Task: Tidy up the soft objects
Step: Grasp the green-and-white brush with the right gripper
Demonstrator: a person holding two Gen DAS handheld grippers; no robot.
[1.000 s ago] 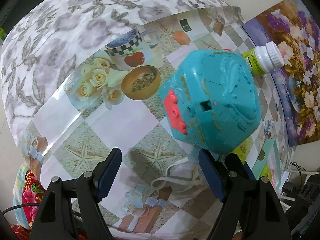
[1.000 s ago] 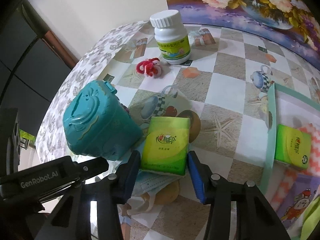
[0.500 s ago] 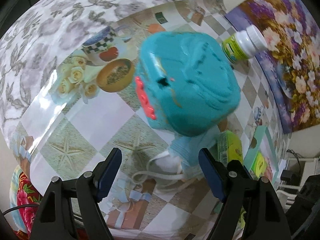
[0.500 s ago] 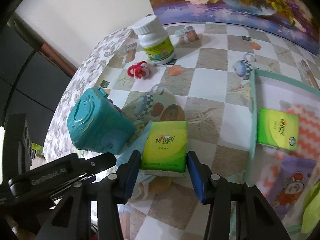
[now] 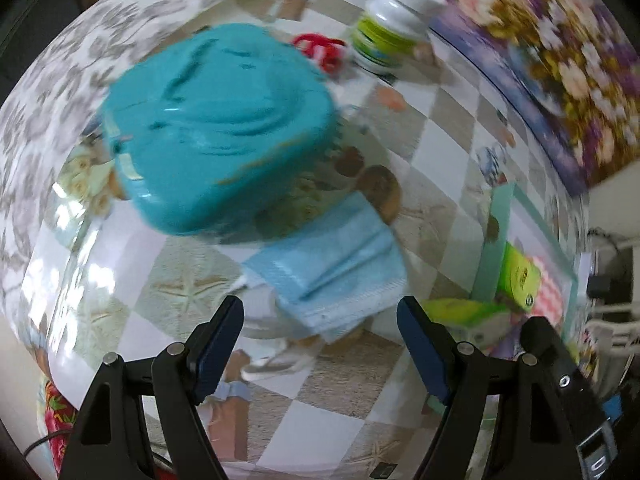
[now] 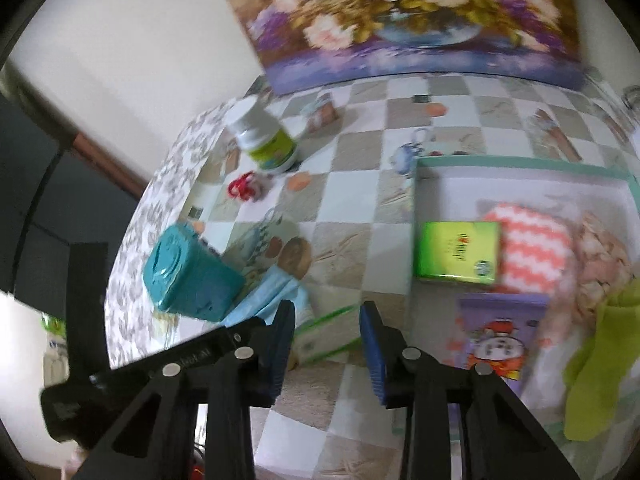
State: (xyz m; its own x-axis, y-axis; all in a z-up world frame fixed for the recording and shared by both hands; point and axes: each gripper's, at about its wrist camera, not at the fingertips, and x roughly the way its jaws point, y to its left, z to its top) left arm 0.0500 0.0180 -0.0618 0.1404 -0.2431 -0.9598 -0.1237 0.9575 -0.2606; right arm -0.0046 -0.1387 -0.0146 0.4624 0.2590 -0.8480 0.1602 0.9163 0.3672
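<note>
Bright, even indoor light fills both views, and white glare streaks the glossy cloth on the bench [image 5: 76, 248] at the left. Motion blur smears the teal box [image 5: 216, 120], the flower painting [image 6: 404, 20] and the bottle [image 6: 264, 140]. Fisheye bending curves every edge, and black vignette rings the corners.

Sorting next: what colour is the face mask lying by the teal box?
Light blue face mask; clearest in the left wrist view.

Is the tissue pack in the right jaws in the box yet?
Not yet: tissue pack sits between the right gripper jaws, outside the box.
</note>
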